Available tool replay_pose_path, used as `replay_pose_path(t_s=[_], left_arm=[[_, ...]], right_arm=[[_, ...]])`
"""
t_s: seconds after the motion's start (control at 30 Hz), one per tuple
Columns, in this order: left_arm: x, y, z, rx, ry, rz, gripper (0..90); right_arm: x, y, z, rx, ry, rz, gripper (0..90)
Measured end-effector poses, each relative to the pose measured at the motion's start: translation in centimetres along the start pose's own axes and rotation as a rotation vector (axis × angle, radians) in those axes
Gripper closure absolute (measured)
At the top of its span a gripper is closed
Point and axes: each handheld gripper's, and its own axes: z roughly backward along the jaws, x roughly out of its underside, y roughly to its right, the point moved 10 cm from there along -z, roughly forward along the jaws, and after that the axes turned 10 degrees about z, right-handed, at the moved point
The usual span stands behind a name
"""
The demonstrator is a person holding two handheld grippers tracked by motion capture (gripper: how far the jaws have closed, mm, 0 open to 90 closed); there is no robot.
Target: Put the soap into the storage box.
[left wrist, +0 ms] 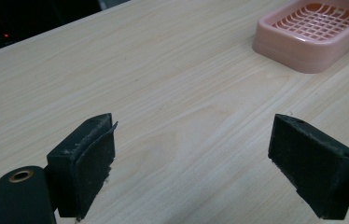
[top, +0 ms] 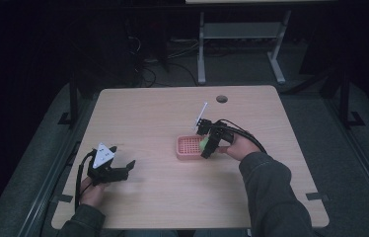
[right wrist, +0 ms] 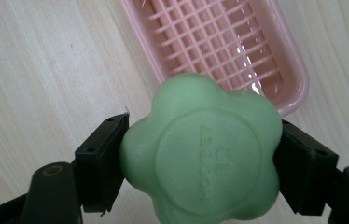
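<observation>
The right gripper [right wrist: 200, 158] pinches a green flower-shaped soap [right wrist: 200, 154] between its jaws, held just above the near end of the pink slotted soap dish [right wrist: 238, 42] — the dish sits right of the table's [top: 148, 113] middle. The left gripper [top: 115, 169] rests near the front left corner, jaws spread wide with nothing between them.

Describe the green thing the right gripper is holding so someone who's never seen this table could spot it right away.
Start at the wooden table and find the pink slotted tray right of its middle. At the tray's right edge, the right gripper is shut on a pale green soap. Its flower shape with rounded lobes and a round embossed centre marks it out.
</observation>
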Motion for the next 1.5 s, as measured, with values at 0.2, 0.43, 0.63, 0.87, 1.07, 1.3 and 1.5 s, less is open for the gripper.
replay_pose_path(t_s=[0.2,0.43,0.63,0.87,1.07,1.3,1.5], left_arm=[[0.0,0.0,0.0,0.001,0.001,0.0,14.0],[-0.1,0.0,0.0,0.003,0.004,0.003,14.0],[-0.1,0.1,0.0,0.004,0.007,0.002,14.0],[-0.1,0.1,0.0,0.004,0.008,0.002,14.1],[-0.1,0.1,0.0,0.005,0.006,0.005,14.0],[-0.1,0.1,0.0,0.005,0.003,-0.001,14.1],[-0.1,0.1,-0.1,0.01,0.007,0.007,14.0]], right_arm=[[-1.0,0.3,0.2,0.0,0.005,0.009,25.3],[-2.1,0.8,0.4,0.004,-0.001,0.01,25.3],[-2.9,1.0,0.2,0.0,0.022,0.004,25.3],[-3.4,1.1,-0.6,-0.003,0.011,0.005,25.3],[-3.9,1.1,-1.3,-0.008,0.004,0.004,25.3],[-4.3,1.2,-1.9,-0.007,-0.004,0.006,25.3],[-4.4,1.3,-2.6,-0.012,-0.021,-0.002,25.2]])
